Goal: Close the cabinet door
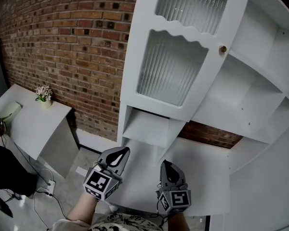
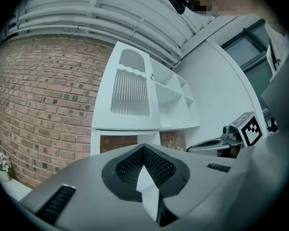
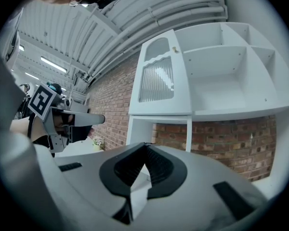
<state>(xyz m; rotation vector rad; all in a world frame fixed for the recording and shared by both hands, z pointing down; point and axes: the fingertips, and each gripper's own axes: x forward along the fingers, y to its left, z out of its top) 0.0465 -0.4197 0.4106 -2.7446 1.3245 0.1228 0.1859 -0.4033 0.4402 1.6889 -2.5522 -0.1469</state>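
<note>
— Grippers: how do they stand?
— The left gripper [image 1: 121,154] and right gripper [image 1: 166,166] are both low in front of the white cabinet [image 1: 260,95]. Each has its jaws pressed together, with nothing between them.
— And the cabinet door [image 1: 171,66]?
— It is at the cabinet's upper left, ribbed glass with a brass knob [image 1: 223,48] at its right edge. It appears flush with the frame, well apart from both grippers.
</note>
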